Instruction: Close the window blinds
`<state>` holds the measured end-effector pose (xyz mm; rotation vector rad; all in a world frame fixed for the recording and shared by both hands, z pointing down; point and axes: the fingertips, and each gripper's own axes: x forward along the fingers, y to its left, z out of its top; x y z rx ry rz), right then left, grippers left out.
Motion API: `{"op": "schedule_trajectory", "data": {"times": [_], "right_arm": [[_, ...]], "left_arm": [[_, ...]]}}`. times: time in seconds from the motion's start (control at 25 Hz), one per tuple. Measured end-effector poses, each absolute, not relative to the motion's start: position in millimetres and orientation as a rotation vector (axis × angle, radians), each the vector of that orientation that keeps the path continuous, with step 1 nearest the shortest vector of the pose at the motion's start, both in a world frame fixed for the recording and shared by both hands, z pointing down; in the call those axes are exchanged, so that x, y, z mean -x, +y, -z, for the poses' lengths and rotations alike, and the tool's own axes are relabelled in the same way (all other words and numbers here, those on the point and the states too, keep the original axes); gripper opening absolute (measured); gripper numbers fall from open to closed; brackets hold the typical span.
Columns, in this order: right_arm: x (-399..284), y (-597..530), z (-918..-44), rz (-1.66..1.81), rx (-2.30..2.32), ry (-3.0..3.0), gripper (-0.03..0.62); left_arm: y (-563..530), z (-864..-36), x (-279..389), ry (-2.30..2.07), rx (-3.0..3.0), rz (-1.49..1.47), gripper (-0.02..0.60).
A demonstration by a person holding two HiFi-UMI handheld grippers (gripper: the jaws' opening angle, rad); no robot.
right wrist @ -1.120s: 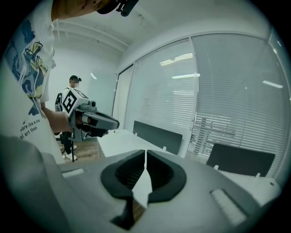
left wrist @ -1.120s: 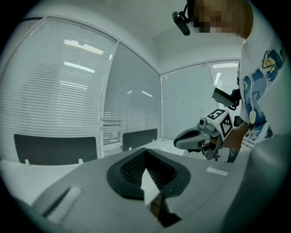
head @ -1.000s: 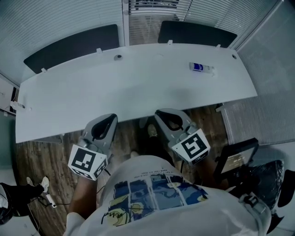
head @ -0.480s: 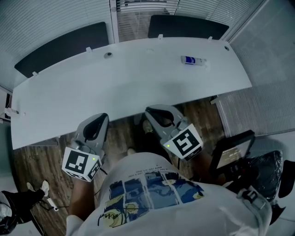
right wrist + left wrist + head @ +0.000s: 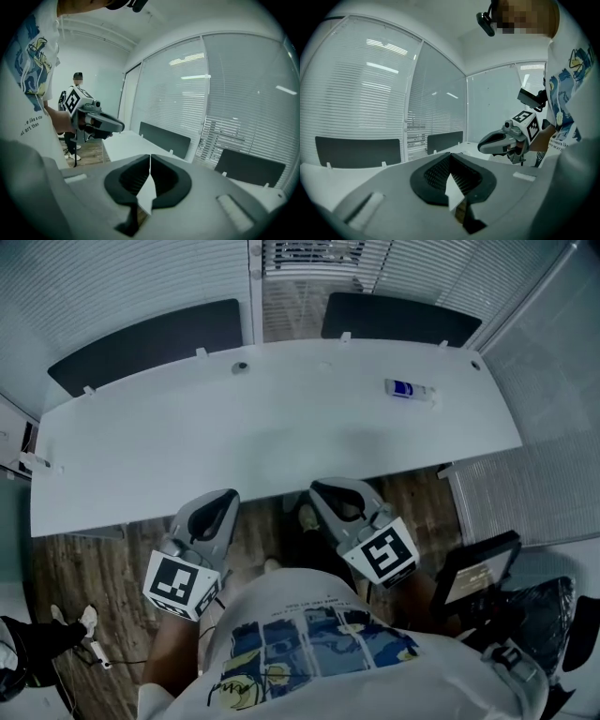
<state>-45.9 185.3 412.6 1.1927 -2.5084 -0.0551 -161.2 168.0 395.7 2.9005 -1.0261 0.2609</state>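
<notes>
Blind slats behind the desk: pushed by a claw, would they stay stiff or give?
Likely give: the slats look thin and hang with gaps between them, so they would probably flex and sway. They are probably light, being so thin for their width. A hard poke might kink one, judging by that thinness.

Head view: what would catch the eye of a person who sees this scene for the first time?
First the long white desk, which spans the picture, with a small blue-and-white object lying near its far right end. Then the two grey grippers at its near edge, the left gripper and the right gripper, both shut and empty. Behind the desk, slatted blinds cover the windows.
</notes>
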Motion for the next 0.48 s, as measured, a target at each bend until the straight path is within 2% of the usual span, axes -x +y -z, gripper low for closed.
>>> {"op": "schedule_trajectory", "data": {"times": [0.48], "right_arm": [[61,190,-403,0.093,-1.144,-2.500,0.006]], "left_arm": [[186,-388,179,-1.086,-2.865,-0.228,0.005]]}}
